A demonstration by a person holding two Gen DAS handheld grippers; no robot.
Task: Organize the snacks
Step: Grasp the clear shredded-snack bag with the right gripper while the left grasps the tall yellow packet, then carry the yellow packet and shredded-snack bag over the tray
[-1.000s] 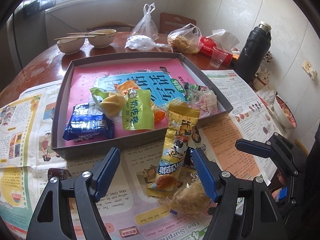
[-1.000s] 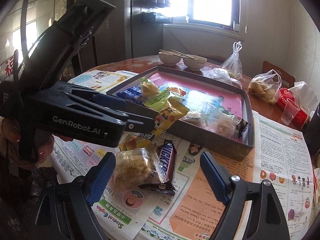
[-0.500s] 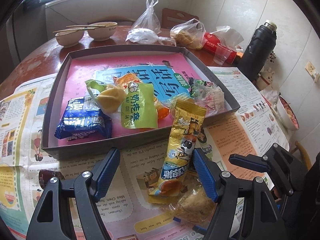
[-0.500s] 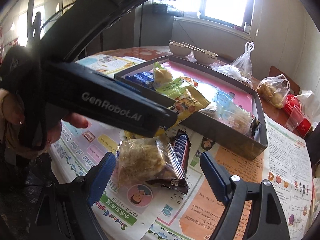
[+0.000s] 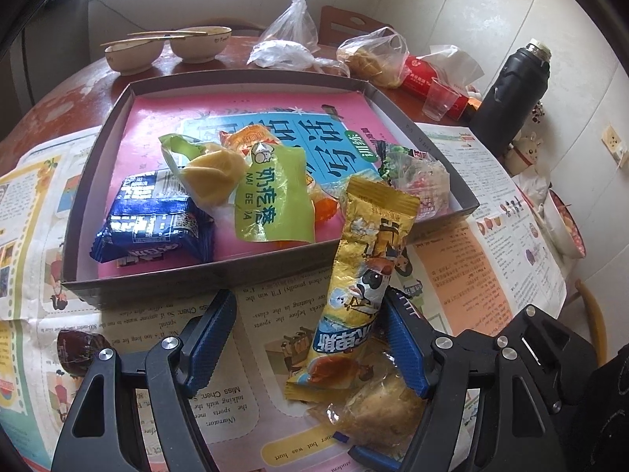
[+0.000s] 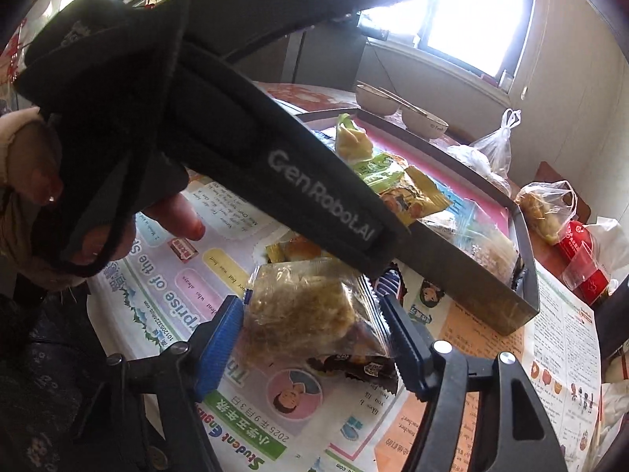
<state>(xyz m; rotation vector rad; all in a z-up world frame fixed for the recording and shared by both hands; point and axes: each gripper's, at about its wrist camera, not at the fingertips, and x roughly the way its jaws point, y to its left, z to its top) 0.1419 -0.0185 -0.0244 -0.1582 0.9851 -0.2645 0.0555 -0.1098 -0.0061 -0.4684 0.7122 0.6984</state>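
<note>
Closing in, the right tongs (image 6: 310, 338) have just narrowed around the clear-wrapped pastry (image 6: 302, 310) lying near the box (image 5: 275, 271) on the table, pads at its sides, grip uncertain. Left tongs (image 5: 310, 338) gape empty beside the yellow packet (image 5: 365, 287), which leans lengthwise on the box wall.

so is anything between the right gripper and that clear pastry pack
Nothing: the clear pastry pack already sits between the right gripper fingers, whose jaws have just been closing. On the way to the box, the left gripper crosses above the pack.
</note>
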